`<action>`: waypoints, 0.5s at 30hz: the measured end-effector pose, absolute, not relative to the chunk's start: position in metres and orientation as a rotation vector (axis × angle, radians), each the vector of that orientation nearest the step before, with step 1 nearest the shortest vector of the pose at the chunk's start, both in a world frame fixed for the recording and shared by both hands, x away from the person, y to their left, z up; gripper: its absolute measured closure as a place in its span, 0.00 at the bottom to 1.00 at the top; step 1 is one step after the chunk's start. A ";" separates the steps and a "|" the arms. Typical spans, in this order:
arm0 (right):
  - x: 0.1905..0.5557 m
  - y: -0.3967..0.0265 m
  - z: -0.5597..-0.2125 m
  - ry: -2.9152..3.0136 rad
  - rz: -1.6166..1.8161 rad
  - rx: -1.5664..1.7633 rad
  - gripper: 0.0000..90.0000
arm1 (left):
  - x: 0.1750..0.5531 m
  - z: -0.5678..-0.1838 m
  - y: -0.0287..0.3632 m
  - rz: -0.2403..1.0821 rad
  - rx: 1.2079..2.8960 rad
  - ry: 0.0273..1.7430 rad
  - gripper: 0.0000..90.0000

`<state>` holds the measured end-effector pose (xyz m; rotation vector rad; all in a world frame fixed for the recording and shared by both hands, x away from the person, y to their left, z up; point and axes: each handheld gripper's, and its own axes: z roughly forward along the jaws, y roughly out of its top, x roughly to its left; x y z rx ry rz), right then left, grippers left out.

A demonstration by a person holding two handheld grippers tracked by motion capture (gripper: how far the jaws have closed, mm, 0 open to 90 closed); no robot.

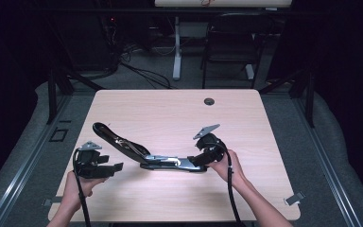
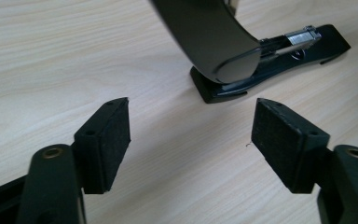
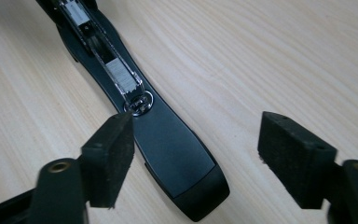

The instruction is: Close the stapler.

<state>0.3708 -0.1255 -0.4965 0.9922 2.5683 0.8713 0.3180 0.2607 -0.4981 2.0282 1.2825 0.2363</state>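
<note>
Near the worktop's (image 1: 170, 113) front edge lies an opened black stapler (image 1: 144, 153), its magazine apparently holding staples; the right gripper (image 3: 196, 140) straddles its base end, jaws apart, while the left gripper (image 2: 191, 135) stands open beside it.

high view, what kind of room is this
Probably a lab or recording studio rather than an office: one bare wooden table under dark curtained walls, loose cables on the carpet behind, and a black chair by a desk leg.
</note>
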 end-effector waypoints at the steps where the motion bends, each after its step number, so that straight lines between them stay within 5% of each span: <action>1: 0.370 -0.124 -0.496 2.559 0.868 0.990 0.34 | 0.318 -0.498 0.262 0.247 2.018 1.277 0.37; 9: 0.366 -0.117 -0.491 2.518 0.883 0.951 0.72 | 0.322 -0.496 0.276 0.308 1.869 1.322 0.65; 15: 0.361 -0.112 -0.486 2.495 0.936 0.882 0.91 | 0.323 -0.491 0.283 0.363 1.728 1.351 0.86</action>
